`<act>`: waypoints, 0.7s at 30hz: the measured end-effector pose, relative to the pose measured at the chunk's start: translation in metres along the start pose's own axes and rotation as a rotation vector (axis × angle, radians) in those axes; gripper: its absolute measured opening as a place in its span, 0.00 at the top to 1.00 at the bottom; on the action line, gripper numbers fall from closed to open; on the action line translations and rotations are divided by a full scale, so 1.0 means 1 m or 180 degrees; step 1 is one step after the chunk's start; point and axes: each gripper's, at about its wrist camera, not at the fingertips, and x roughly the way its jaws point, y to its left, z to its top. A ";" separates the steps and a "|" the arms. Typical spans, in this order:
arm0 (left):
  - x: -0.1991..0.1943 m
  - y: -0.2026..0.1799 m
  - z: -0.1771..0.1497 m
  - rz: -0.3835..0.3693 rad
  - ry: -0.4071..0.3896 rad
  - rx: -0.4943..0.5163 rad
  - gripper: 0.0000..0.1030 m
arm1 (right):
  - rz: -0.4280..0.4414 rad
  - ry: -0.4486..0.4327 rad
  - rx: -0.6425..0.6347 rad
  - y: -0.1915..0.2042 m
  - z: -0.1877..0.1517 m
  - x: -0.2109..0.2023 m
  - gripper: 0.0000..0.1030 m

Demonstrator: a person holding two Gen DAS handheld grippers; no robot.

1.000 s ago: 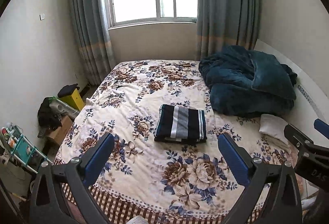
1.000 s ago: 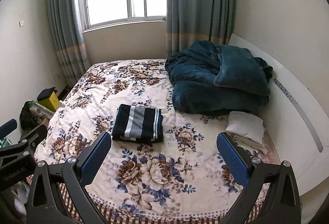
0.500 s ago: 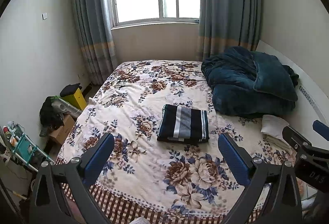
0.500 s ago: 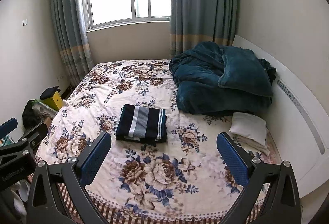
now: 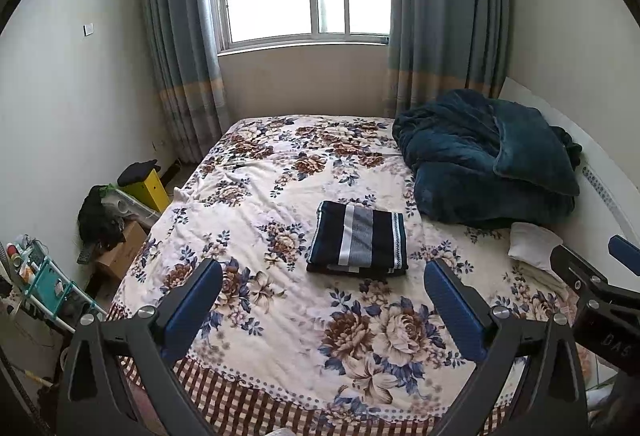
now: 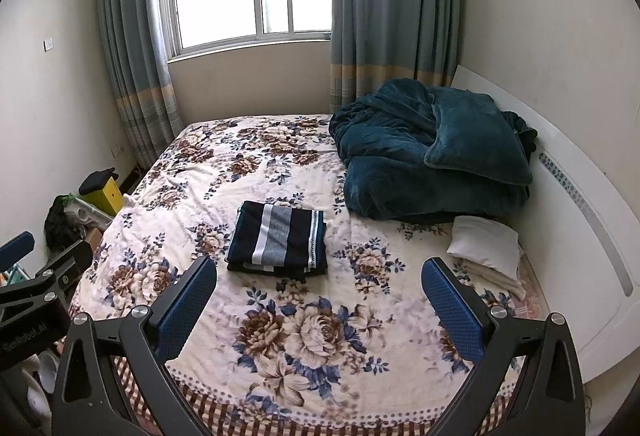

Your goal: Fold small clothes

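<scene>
A dark navy garment with grey and white stripes (image 5: 360, 238) (image 6: 280, 236) lies folded into a neat rectangle near the middle of the flowered bed (image 5: 280, 172) (image 6: 224, 172). My left gripper (image 5: 322, 306) hangs open above the bed's near edge, well short of the garment, nothing between its blue pads. My right gripper (image 6: 320, 302) is open too, held at about the same distance, empty. Each gripper shows at the edge of the other's view: the right gripper (image 5: 592, 284) and the left gripper (image 6: 40, 276).
A heaped teal blanket (image 5: 488, 160) (image 6: 436, 148) and a small white pillow (image 5: 534, 244) (image 6: 486, 246) sit at the bed's right by the white headboard (image 6: 580, 204). A yellow box (image 5: 146, 188), a cardboard box (image 5: 120, 254) and a rack (image 5: 40, 276) crowd the floor at left. Curtained window behind.
Both grippers have drawn back and a little upward from the bed, so the folded garment looks smaller and farther. Both stay open; the garment has not moved.
</scene>
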 end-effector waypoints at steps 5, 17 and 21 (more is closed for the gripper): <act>-0.002 0.002 -0.003 0.0010 -0.0002 -0.0012 0.00 | 0.0015 -0.0008 -0.0001 0.000 -0.001 0.001 0.00; -0.003 0.001 -0.004 0.0043 0.0004 -0.0044 0.00 | 0.0008 -0.0019 -0.0013 0.001 -0.001 0.000 0.00; -0.004 0.001 -0.004 0.0046 -0.0005 -0.0045 0.00 | 0.0019 -0.0010 -0.0012 0.001 0.000 0.000 0.00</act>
